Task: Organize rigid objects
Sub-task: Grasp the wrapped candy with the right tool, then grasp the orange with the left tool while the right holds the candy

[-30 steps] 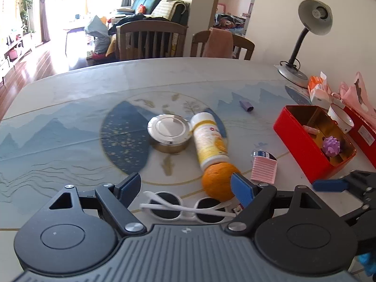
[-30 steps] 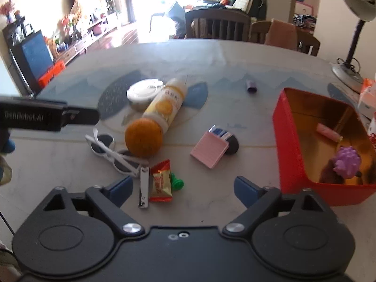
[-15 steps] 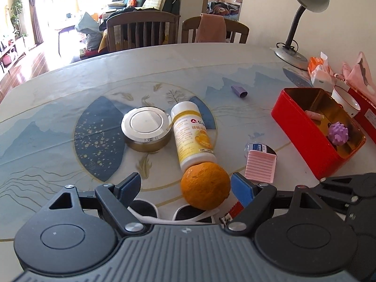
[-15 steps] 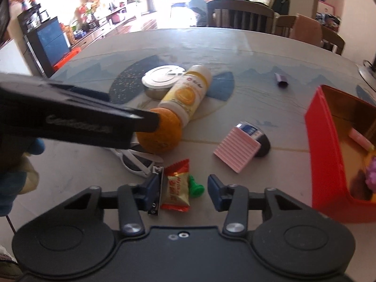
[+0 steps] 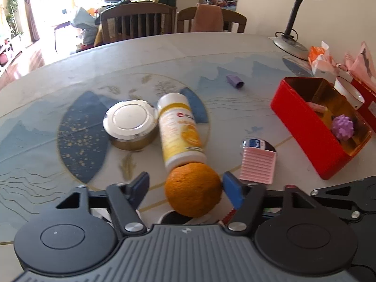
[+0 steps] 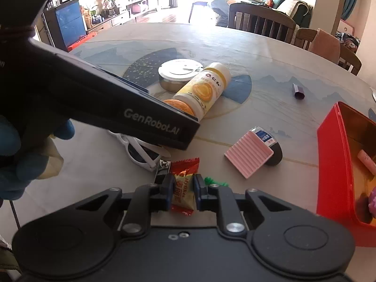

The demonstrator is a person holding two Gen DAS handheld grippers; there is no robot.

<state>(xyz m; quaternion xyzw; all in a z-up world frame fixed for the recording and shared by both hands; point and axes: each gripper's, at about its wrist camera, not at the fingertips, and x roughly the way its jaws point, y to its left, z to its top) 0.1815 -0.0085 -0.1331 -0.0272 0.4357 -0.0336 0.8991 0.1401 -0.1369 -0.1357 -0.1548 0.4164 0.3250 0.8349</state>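
Observation:
An orange (image 5: 192, 189) lies on the table against the base of a tipped yellow-and-white bottle (image 5: 179, 129). My left gripper (image 5: 185, 185) straddles the orange with its jaws closing: the right pad touches the peel, the left pad stands a little off it. In the right wrist view my right gripper (image 6: 183, 191) is closing on a red-and-yellow candy packet (image 6: 183, 188), with both pads against its sides. An open red box (image 5: 303, 129) on the right holds a purple spiky ball (image 5: 342, 129) and a pink stick.
A round metal tin (image 5: 130, 123) sits left of the bottle. Near the box lie a pink ribbed piece (image 5: 258, 164) and a purple cap (image 5: 235, 81). White sunglasses (image 6: 141, 150), a nail clipper (image 6: 162, 166) and a green bit (image 6: 211, 181) surround the candy. A desk lamp (image 5: 296, 23) stands far right.
My left gripper has come forward and down over the sunglasses to the orange, and its jaws have narrowed. The right gripper's jaws have closed from wide onto the candy packet.

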